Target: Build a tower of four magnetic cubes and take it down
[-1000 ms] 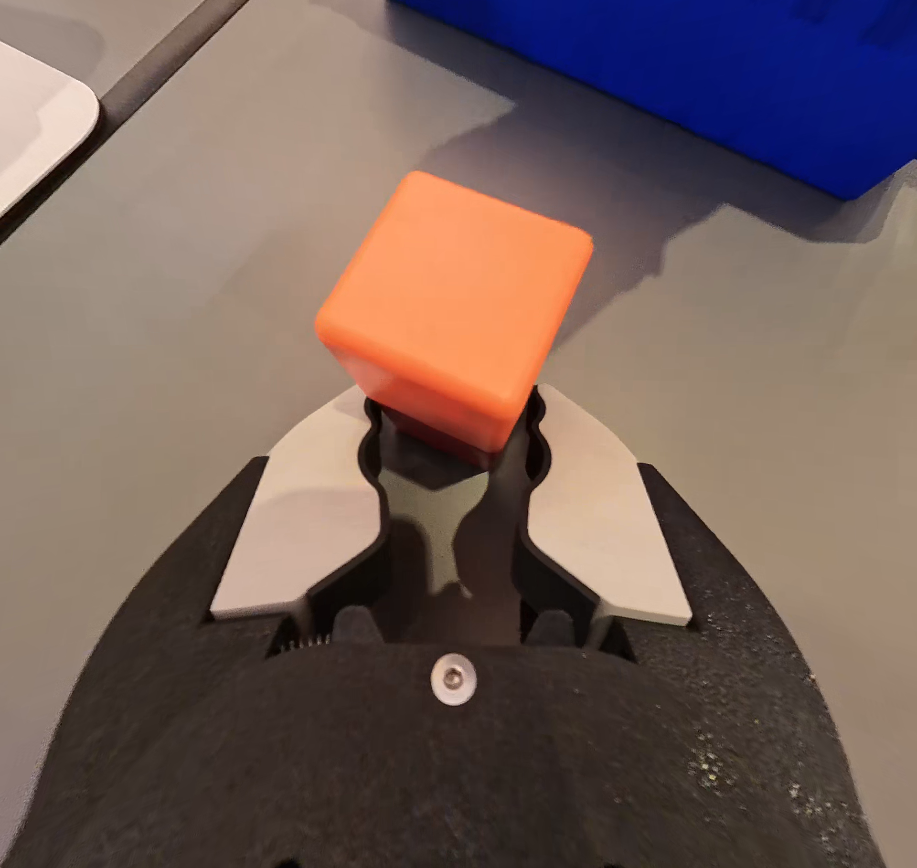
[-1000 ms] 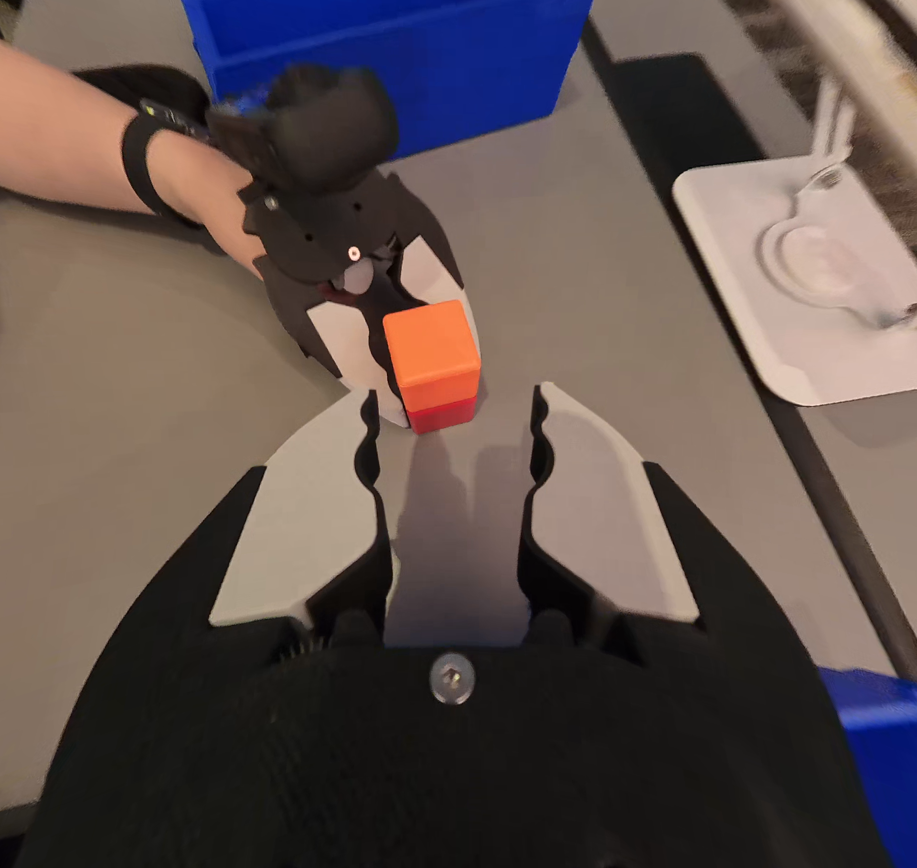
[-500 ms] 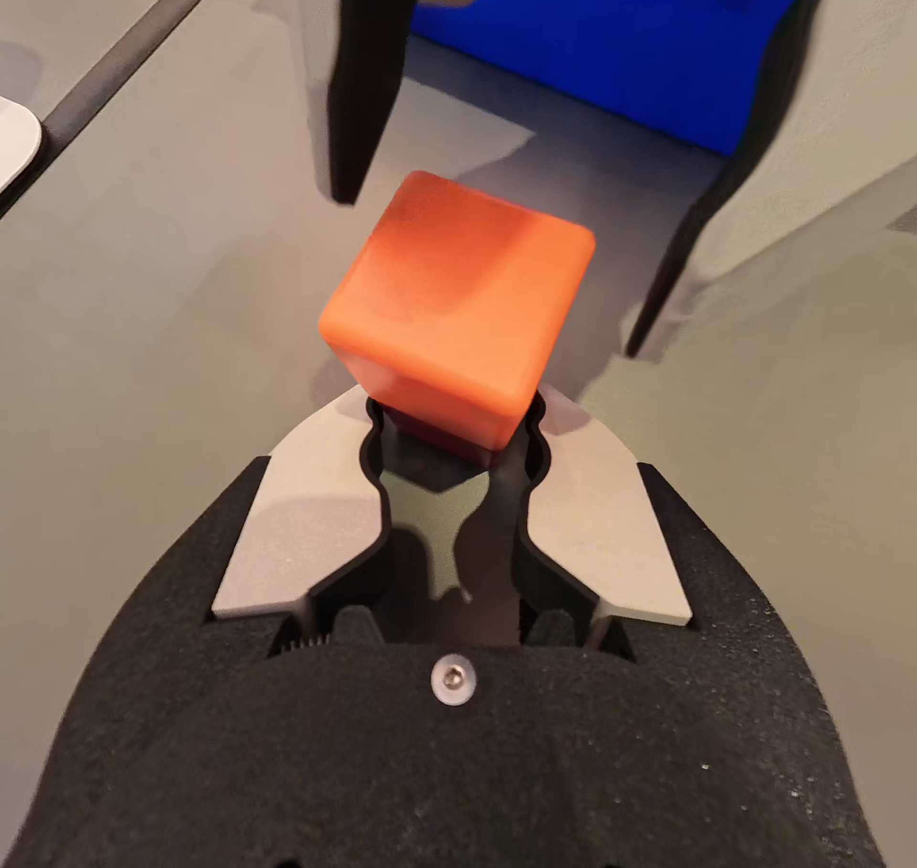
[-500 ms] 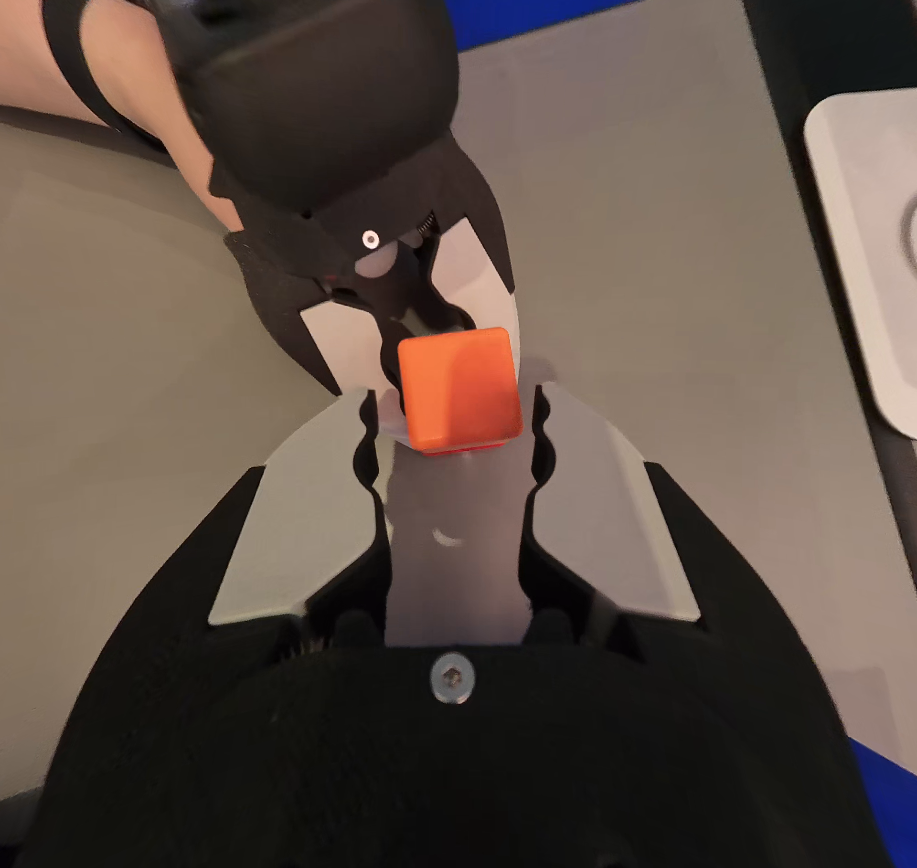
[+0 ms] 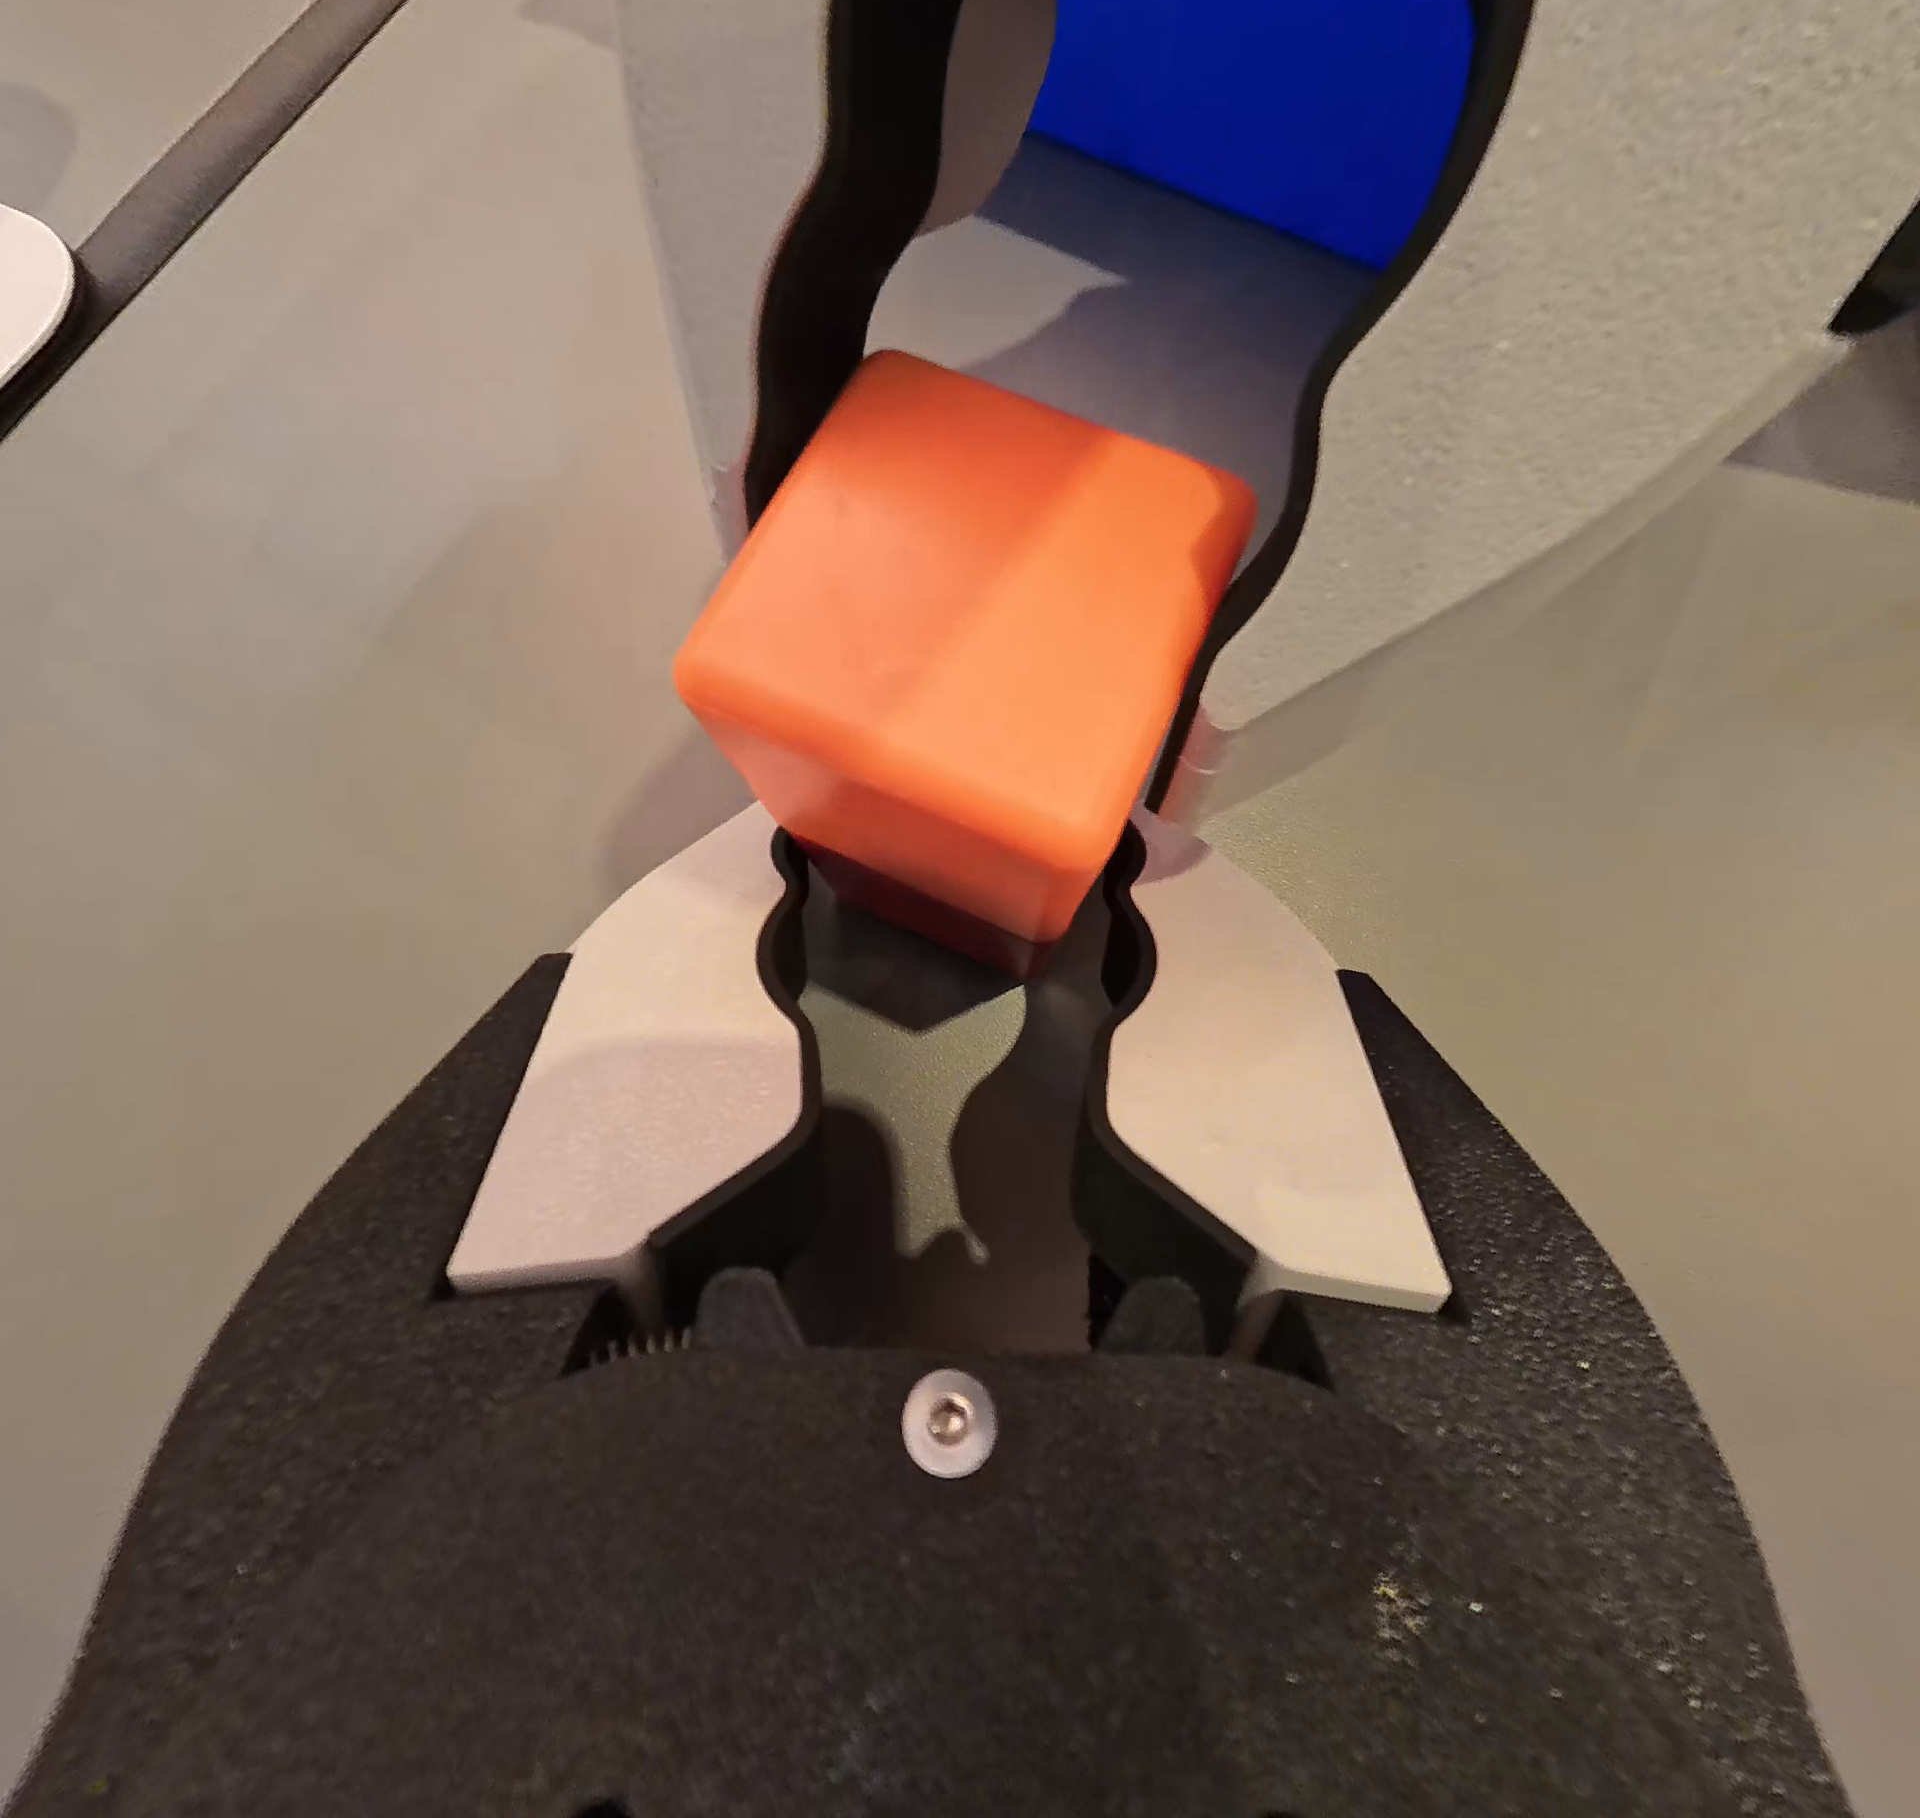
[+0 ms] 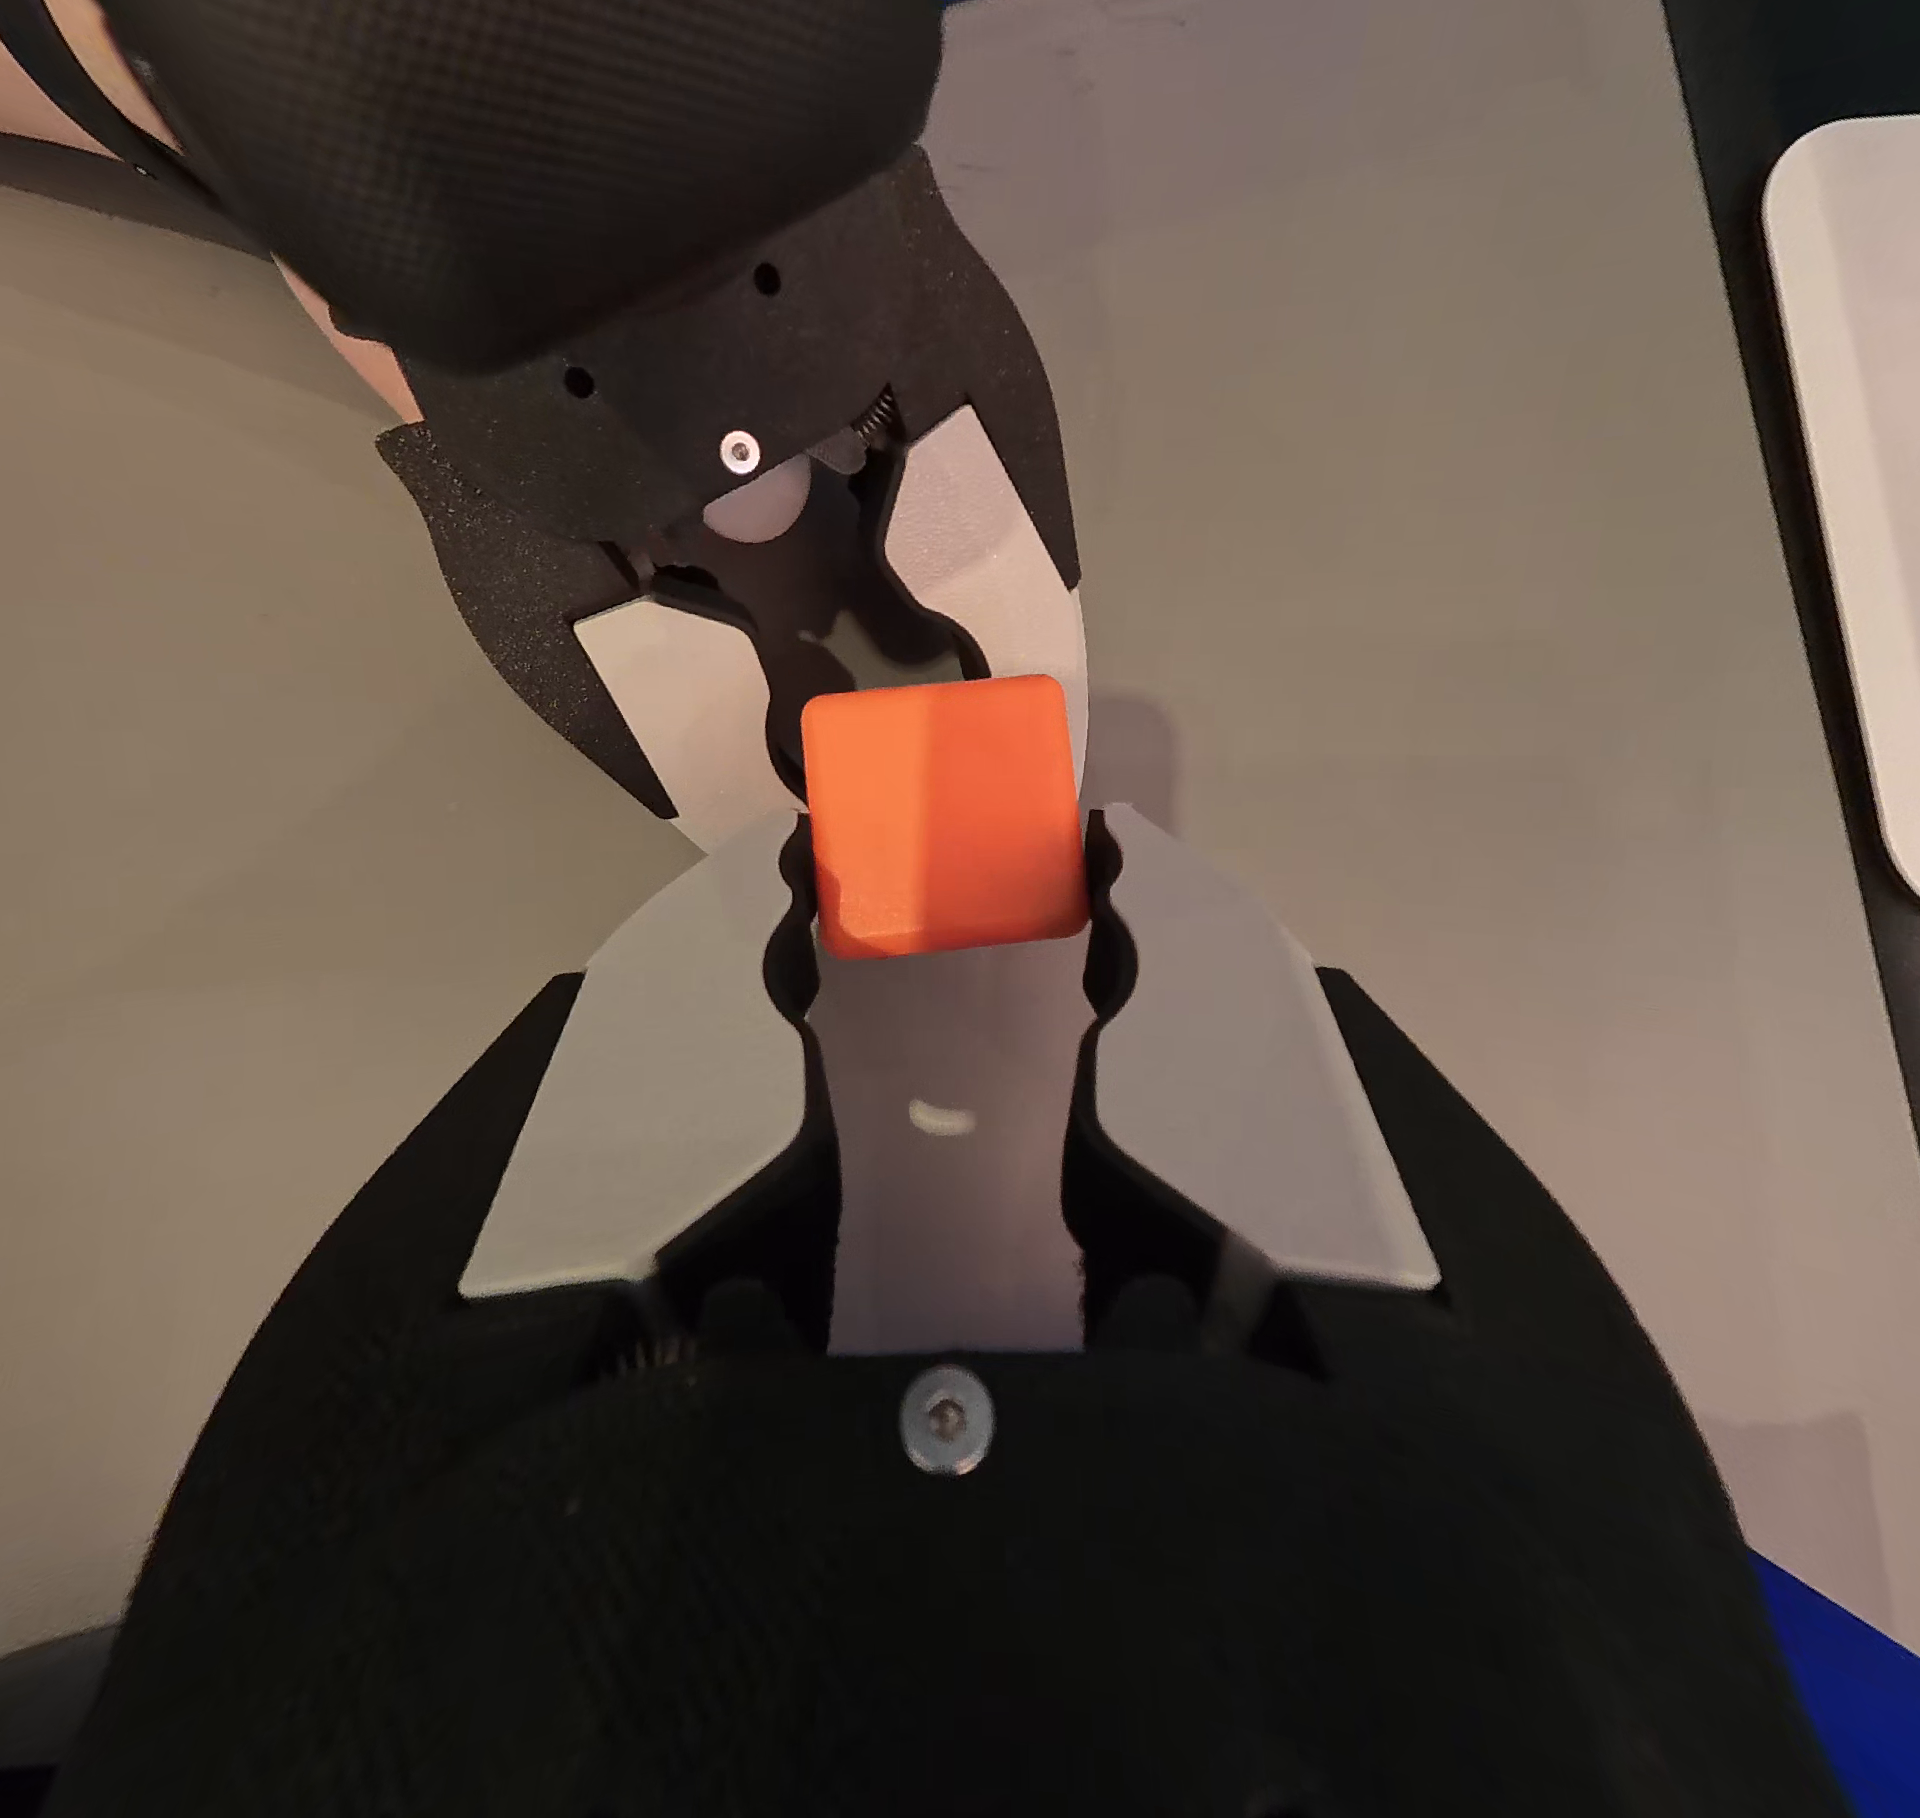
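An orange cube [image 5: 956, 646] sits on top of a dark red cube [image 5: 935, 921] on the grey table. My left gripper [image 5: 951, 854] is shut on the red cube at table level; in the right wrist view the orange cube hides the red one. My right gripper [image 6: 943, 833] comes from above and opposite, its fingertips pressed against the two sides of the orange cube [image 6: 940, 812]. Its grey fingers [image 5: 1507, 418] flank the cube in the left wrist view. The left gripper's body [image 6: 727, 480] and the hand holding it fill the upper left of the right wrist view.
A blue bin [image 5: 1247, 85] stands behind the stack in the left wrist view. Another blue edge [image 6: 1849, 1664] shows at the lower right of the right wrist view. A white tray [image 6: 1860, 469] lies to the right, past a dark seam in the table. Tip to tip, the grippers are about 5 cm apart.
My right gripper has moved in over the stack, lowered around the orange cube and narrowed onto its sides. The left gripper has stayed shut on the red cube.
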Action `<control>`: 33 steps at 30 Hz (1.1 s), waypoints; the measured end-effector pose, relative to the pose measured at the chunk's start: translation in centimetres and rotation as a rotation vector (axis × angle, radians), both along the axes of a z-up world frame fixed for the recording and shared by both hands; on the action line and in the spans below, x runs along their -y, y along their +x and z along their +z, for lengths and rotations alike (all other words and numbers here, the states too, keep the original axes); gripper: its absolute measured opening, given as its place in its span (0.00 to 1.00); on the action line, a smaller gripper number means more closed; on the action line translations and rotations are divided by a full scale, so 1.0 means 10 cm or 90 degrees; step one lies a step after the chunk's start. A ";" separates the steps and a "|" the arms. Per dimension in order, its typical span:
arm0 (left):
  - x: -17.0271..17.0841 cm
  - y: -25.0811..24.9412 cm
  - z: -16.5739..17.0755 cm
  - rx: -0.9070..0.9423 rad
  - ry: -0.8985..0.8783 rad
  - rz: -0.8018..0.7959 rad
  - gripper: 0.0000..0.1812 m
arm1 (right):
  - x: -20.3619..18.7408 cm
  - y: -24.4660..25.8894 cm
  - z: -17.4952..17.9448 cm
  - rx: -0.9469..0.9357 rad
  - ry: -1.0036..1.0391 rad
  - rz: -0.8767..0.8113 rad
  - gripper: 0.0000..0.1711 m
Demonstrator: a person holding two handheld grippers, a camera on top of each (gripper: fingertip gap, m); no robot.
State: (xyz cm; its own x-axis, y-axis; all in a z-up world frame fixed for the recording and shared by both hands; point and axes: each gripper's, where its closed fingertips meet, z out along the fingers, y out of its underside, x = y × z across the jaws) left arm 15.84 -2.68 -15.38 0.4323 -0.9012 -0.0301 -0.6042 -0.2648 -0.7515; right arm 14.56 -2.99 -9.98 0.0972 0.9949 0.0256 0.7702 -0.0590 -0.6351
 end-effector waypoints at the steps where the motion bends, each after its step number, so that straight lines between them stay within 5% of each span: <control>1: 0.00 0.00 0.00 0.000 0.000 0.000 0.30 | 0.00 0.00 0.00 0.000 0.003 0.001 0.29; 14: -0.01 0.00 0.00 -0.001 0.000 0.006 0.30 | -0.02 0.01 0.02 0.006 0.009 -0.002 0.29; 24: -0.01 0.00 -0.01 -0.004 -0.002 0.006 0.30 | -0.12 0.37 0.66 -0.083 0.067 -0.070 0.30; 29: -0.01 -0.01 -0.01 -0.004 -0.001 0.006 0.30 | -0.16 1.34 1.12 -0.064 0.116 -0.247 0.29; 33: 0.00 0.00 -0.01 -0.003 -0.007 0.004 0.30 | 0.06 2.47 0.62 0.110 -0.010 -0.451 0.30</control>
State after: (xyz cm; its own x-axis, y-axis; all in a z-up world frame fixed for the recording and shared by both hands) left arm 15.79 -2.64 -15.49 0.4384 -0.8985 -0.0218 -0.6056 -0.2774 -0.7459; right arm 39.23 -3.57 -3.76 0.7138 0.6952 0.0847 0.6329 -0.5887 -0.5028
